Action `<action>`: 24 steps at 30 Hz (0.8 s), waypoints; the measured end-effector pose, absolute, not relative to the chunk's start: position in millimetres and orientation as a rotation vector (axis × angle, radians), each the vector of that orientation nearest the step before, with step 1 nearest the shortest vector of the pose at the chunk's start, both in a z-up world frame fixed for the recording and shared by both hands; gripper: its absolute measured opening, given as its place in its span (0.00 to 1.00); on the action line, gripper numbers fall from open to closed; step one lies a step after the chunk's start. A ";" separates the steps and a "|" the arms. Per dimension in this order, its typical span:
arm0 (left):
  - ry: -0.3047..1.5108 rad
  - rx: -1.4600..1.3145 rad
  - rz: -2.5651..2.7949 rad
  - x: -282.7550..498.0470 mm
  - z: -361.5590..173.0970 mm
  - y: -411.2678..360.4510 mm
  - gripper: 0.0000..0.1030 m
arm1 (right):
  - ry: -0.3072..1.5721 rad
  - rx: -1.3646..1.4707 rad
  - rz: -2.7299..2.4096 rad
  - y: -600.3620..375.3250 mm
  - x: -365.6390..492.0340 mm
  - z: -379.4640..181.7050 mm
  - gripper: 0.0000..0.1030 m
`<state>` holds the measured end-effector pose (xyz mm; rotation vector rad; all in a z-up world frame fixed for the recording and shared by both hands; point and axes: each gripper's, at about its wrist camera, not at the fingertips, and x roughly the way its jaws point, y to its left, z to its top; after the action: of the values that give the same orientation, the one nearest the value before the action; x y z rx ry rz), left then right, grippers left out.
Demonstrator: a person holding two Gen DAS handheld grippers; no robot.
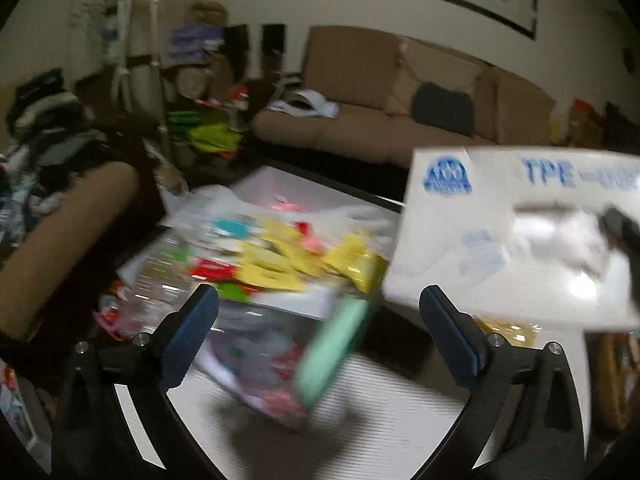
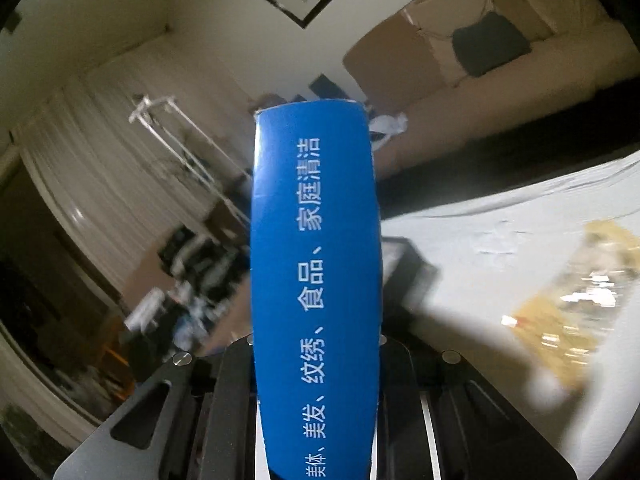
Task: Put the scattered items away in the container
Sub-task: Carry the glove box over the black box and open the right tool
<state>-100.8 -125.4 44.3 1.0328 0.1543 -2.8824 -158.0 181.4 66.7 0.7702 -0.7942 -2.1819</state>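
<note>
White bench [image 1: 392, 408] in a sofa-lined room: nearest, the left tool [image 1: 318, 312] is spread and empty, the right tool [image 2: 316, 364] pinches the glove box [image 2: 314, 264], long axis pointing away, carried toward the clear container [image 1: 240, 264] of packets farther left, probably needing lowering inside.

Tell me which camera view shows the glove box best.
The left wrist view. There the glove box shows its broad white face with blue logo and lettering, held up above the table, though blurred. The right wrist view shows only its narrow blue side, clamped in the right gripper.
</note>
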 end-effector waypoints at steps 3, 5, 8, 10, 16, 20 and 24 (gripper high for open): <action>0.185 1.023 -2.902 -102.0 41.8 -147.2 0.98 | -0.900 0.803 -2.108 134.7 -199.9 45.9 0.16; 0.196 1.030 -2.894 -102.7 40.5 -158.4 0.98 | -0.935 0.882 -2.071 100.7 -229.7 23.3 0.16; 0.208 1.045 -2.881 -108.9 37.5 -164.9 0.98 | -1.025 0.967 -2.015 63.0 -262.7 -10.0 0.16; 0.236 1.063 -2.876 -111.9 35.2 -171.3 0.98 | -1.181 0.994 -1.952 53.7 -279.1 -30.7 0.18; 0.261 1.096 -2.901 -110.2 31.3 -171.2 0.98 | -1.050 1.518 -1.805 17.3 -308.7 -66.7 0.68; 0.213 1.119 -2.889 -110.0 29.5 -166.2 0.98 | -0.645 1.549 -1.884 22.6 -278.4 -26.5 0.88; 0.271 1.154 -2.919 -108.7 28.5 -163.1 0.98 | -0.425 1.535 -1.875 67.3 -237.8 -1.2 0.89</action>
<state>-108.7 -163.1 28.5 1.1541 0.2714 -2.9190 -237.8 67.3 -1.2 1.5354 -0.4254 -1.8748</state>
